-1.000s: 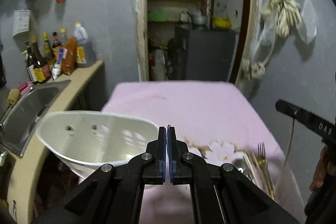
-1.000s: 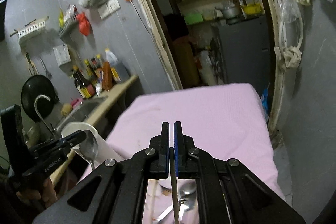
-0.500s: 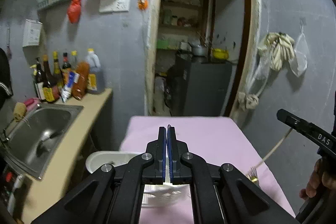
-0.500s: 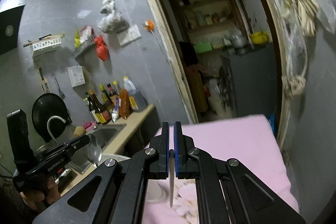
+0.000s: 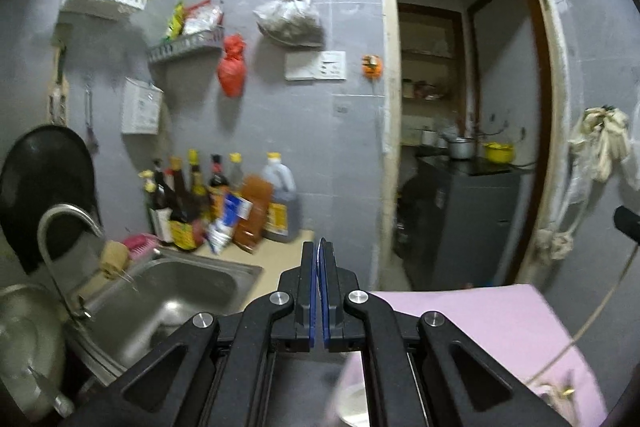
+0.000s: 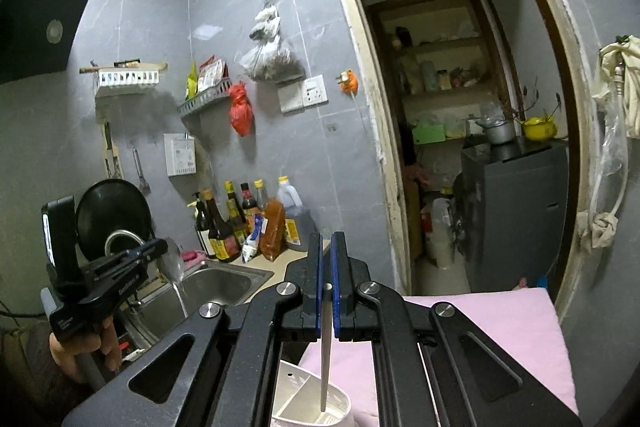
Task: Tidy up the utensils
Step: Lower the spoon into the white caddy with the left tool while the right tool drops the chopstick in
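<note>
My right gripper (image 6: pixel 327 251) is shut on a fork, its pale handle (image 6: pixel 325 355) hanging down between the jaws over the white utensil holder (image 6: pixel 304 399) on the pink-covered table (image 6: pixel 496 331). In the left wrist view the fork (image 5: pixel 588 323) shows as a thin slanted line at the right. My left gripper (image 5: pixel 319 259) is shut on a metal spoon, seen edge-on (image 5: pixel 319 255) between the pads. In the right wrist view the left gripper (image 6: pixel 156 247) holds the spoon bowl (image 6: pixel 174 259) raised over the sink. The white holder (image 5: pixel 352 403) shows blurred low in the left wrist view.
A steel sink (image 5: pixel 176 303) with a curved tap (image 5: pixel 64 219) lies to the left. Sauce bottles (image 5: pixel 224 207) stand on the counter behind it. A black pan (image 6: pixel 112 215) hangs on the wall. A doorway (image 6: pixel 460 147) opens to a pantry with a grey cabinet (image 6: pixel 516 211).
Both grippers have lifted and tilted upward, so the table and holder dropped low in view. The left gripper swung left over the sink. Each keeps its utensil.
</note>
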{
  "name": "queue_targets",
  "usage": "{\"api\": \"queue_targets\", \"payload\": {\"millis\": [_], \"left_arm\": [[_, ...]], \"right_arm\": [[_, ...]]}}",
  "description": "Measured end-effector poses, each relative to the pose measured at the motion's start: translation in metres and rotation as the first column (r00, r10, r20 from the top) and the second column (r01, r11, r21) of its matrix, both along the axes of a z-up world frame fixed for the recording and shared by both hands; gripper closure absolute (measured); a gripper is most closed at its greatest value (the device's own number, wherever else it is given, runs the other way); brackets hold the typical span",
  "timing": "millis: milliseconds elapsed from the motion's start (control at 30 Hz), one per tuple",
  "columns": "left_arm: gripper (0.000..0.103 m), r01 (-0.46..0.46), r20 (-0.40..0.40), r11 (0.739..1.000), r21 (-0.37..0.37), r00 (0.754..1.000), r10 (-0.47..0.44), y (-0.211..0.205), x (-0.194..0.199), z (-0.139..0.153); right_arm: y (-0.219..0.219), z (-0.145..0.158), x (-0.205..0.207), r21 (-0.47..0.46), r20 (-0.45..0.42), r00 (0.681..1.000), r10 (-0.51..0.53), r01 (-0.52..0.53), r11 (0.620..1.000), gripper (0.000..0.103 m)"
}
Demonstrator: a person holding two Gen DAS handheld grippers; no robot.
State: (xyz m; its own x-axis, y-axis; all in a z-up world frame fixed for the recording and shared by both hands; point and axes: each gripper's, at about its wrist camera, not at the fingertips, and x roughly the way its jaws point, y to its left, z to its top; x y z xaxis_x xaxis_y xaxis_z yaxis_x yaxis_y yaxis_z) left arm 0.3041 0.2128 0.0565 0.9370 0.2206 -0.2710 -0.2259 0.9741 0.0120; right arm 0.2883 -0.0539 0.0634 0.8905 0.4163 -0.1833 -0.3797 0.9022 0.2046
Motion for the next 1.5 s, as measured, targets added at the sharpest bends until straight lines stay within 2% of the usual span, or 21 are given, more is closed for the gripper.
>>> {"api": "queue_targets", "payload": {"millis": [167,300,433,567,700,767,833,900,1033,1100,1133,1200,1267,1333,1400,1500], "left_arm": [[0.101,-0.045,-0.016,0.997,0.058,0.999,0.046,0.009,0.018,-0.016],[0.101,-0.052,-0.057,0.997,0.049,0.997,0.055,0.008,0.030,-0.037],[0.100,-0.062,-0.067,0.995,0.073,0.996,0.066,-0.001,0.034,-0.054],[0.100,-0.055,-0.058,0.994,0.093,0.996,0.061,-0.008,0.036,-0.066],[0.099,-0.021,-0.113,0.995,0.100,0.993,0.033,-0.014,0.039,-0.079],[0.099,0.010,-0.137,0.996,0.083,0.991,0.002,-0.014,0.038,-0.081],[0.098,0.062,-0.160,0.998,0.033,0.986,-0.056,-0.012,0.036,-0.084],[0.090,0.097,-0.181,0.995,-0.028,0.978,-0.101,-0.008,0.034,-0.086],[0.076,0.128,-0.172,0.977,-0.170,0.972,-0.157,0.002,0.023,-0.089],[0.066,0.119,-0.166,0.967,-0.224,0.973,-0.158,0.008,0.018,-0.091],[0.064,0.114,-0.164,0.963,-0.242,0.974,-0.157,0.010,0.015,-0.091],[0.063,0.112,-0.160,0.957,-0.268,0.974,-0.159,0.013,0.013,-0.090],[0.057,0.112,-0.155,0.955,-0.275,0.975,-0.159,0.013,0.008,-0.088],[0.048,0.112,-0.140,0.953,-0.281,0.978,-0.156,0.013,0.001,-0.085],[0.036,0.118,-0.120,0.948,-0.296,0.980,-0.160,0.013,-0.005,-0.080],[0.028,0.129,-0.097,0.950,-0.286,0.982,-0.162,0.010,-0.014,-0.072]], "right_arm": [[0.019,-0.021,0.019,-0.034,-0.046,0.999,0.004,-0.006,0.999,0.099],[0.029,-0.045,0.029,-0.072,-0.094,0.996,0.000,-0.007,0.997,0.099],[0.036,-0.064,0.035,-0.094,-0.139,0.990,-0.005,-0.008,0.995,0.099],[0.039,-0.077,0.041,-0.086,-0.178,0.984,-0.003,-0.012,0.996,0.099],[0.037,-0.086,0.044,-0.054,-0.232,0.973,0.016,-0.029,0.998,0.099],[0.036,-0.090,0.047,-0.036,-0.254,0.967,0.020,-0.030,0.999,0.099],[0.034,-0.094,0.048,-0.017,-0.273,0.962,0.023,-0.028,0.999,0.099],[0.033,-0.096,0.048,-0.007,-0.282,0.959,0.020,-0.023,1.000,0.096],[0.028,-0.093,0.040,0.003,-0.266,0.964,0.005,-0.004,1.000,0.069],[0.023,-0.089,0.034,0.006,-0.251,0.968,-0.014,0.016,1.000,0.069],[0.021,-0.086,0.031,0.006,-0.242,0.970,-0.027,0.029,1.000,0.068],[0.015,-0.080,0.025,0.011,-0.219,0.975,-0.048,0.051,0.999,0.061],[0.010,-0.073,0.020,0.012,-0.208,0.976,-0.064,0.068,0.998,0.038],[0.004,-0.067,0.010,0.016,-0.186,0.979,-0.082,0.087,0.996,0.026],[-0.002,-0.061,0.000,0.014,-0.165,0.981,-0.099,0.103,0.995,0.024],[-0.010,-0.052,-0.013,0.008,-0.143,0.980,-0.137,0.139,0.990,0.014]]}}
